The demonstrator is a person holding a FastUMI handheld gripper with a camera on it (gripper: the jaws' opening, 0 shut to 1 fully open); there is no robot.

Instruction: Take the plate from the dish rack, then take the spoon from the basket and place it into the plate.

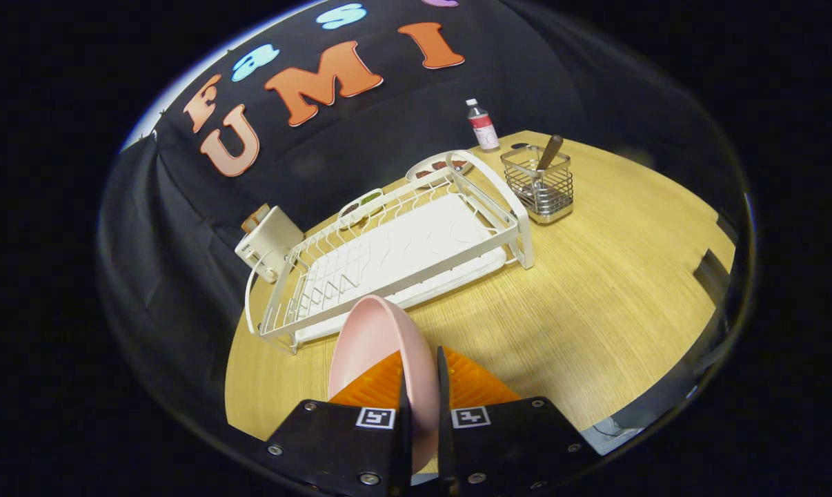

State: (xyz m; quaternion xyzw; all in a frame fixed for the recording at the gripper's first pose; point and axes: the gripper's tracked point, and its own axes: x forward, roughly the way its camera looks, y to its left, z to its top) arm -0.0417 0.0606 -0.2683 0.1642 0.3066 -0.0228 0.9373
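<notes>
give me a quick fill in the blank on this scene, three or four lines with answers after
1. The gripper is shut on the rim of a ____ plate.
2. The white dish rack just beyond the plate holds ____ dishes.
3. The spoon stands in the wire ____ on the table.
4. Beyond the basket, near the table's far edge, stands a small ____ with a white cap.

Missing words: pink; no; basket; bottle

Claw-mounted, high over table (595, 290)
</notes>
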